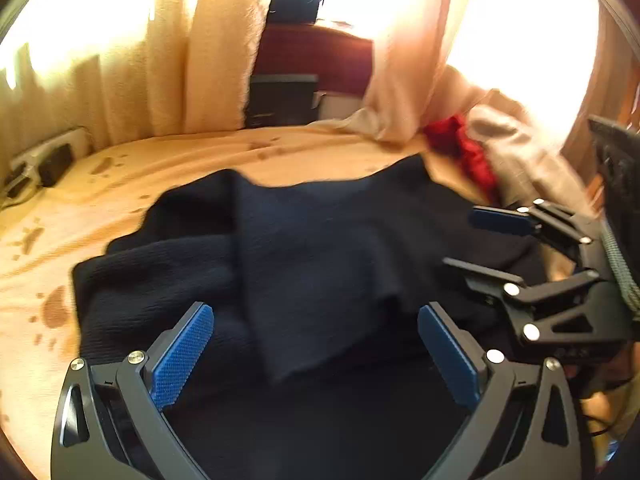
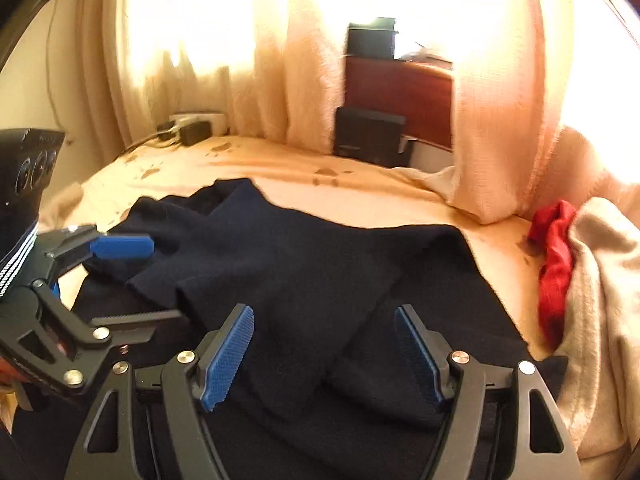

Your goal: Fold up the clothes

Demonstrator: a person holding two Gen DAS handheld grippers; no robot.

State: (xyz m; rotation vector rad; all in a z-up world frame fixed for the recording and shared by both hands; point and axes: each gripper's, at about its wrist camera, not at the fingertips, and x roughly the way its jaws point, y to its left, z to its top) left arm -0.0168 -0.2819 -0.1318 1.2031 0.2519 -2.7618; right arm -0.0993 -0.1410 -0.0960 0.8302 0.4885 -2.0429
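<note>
Now | step: dark sweater (image 1: 320, 256) mid-fold, let go | left gripper (image 1: 316, 356) and right gripper (image 2: 324, 356) spread, empty | next: hem at 6 o'clock is to be pinched.

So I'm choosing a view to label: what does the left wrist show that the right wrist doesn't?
Left wrist only: the right gripper from the side, open over the dark garment. Right wrist only: the left gripper from the side, open. Both: the garment, the red cloth, the beige cloth, the curtains, the power strip and the bed.
</note>
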